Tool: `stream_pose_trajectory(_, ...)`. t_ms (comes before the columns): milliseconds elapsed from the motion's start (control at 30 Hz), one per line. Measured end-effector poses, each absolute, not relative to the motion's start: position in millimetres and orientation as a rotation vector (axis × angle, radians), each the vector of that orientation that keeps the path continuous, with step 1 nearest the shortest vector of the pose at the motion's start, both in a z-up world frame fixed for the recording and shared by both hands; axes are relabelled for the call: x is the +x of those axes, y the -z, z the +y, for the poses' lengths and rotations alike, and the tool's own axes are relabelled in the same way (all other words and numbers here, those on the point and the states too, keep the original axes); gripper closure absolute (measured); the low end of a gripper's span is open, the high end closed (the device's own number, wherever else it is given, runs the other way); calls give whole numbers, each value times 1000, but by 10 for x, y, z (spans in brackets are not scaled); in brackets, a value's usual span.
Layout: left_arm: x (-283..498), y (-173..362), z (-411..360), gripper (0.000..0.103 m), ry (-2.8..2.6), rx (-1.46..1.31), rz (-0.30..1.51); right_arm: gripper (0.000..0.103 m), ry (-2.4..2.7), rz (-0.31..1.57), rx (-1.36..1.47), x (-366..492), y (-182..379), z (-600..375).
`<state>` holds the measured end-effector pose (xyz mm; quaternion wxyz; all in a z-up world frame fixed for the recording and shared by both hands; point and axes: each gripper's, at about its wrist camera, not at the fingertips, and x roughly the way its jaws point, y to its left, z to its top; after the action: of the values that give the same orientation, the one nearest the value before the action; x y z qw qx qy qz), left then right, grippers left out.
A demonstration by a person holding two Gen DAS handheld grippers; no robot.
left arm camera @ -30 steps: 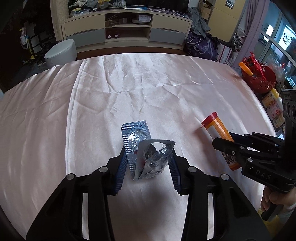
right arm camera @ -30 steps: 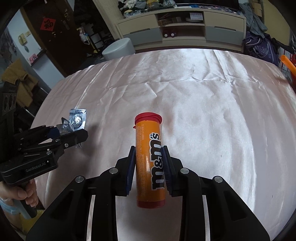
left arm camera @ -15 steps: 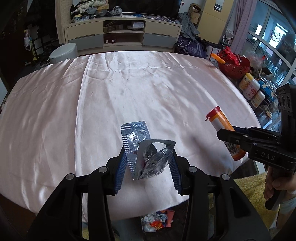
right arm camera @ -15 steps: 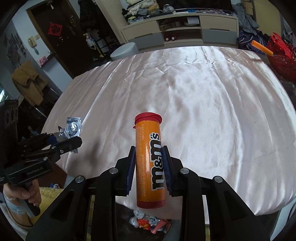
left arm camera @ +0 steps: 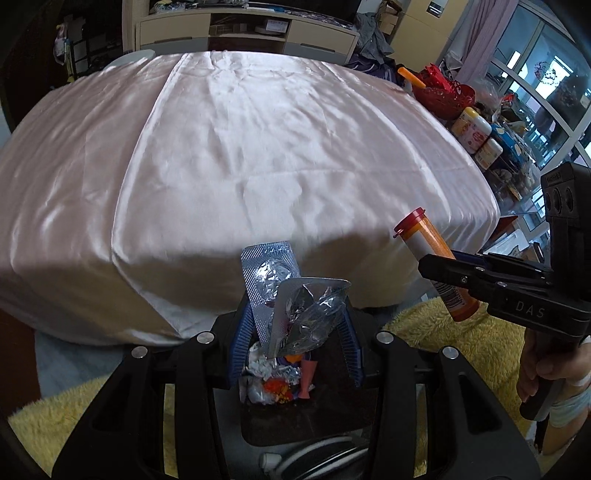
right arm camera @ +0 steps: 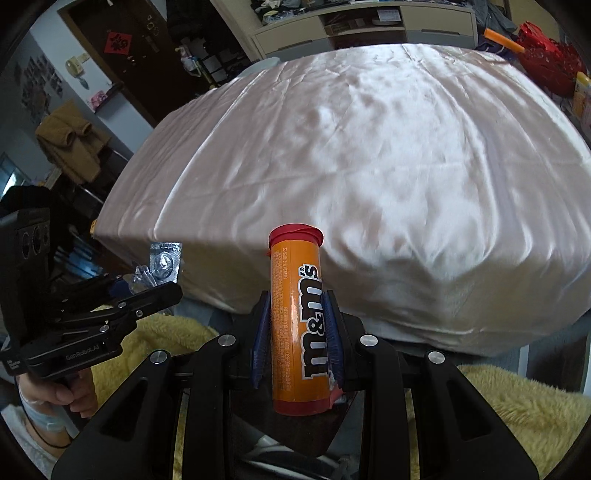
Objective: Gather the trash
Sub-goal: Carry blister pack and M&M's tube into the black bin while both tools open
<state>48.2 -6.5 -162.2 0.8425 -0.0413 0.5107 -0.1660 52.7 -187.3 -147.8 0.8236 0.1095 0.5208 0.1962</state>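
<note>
Now we hold crumpled blister packs in the left tool above the trash bin and the orange tube clamped in the right tool, where early release risks missing.

Setting: a lived-in home, living or bedroom area. Evidence comprised a satin-covered table, a low cabinet piled with clothes, a yellow shag rug, and a red door decoration.
</note>
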Motion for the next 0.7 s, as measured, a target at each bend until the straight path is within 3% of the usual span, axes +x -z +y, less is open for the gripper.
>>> stream_pose_trajectory(333, 75, 2299, -89, 62, 339, -92, 1204, 74, -426, 1207, 246, 134, 2013, -1690)
stream_pose_trajectory(700, -30, 2695, -145, 62, 333, -73, 1284, 74, -384, 1275, 220, 117, 2339, -1606)
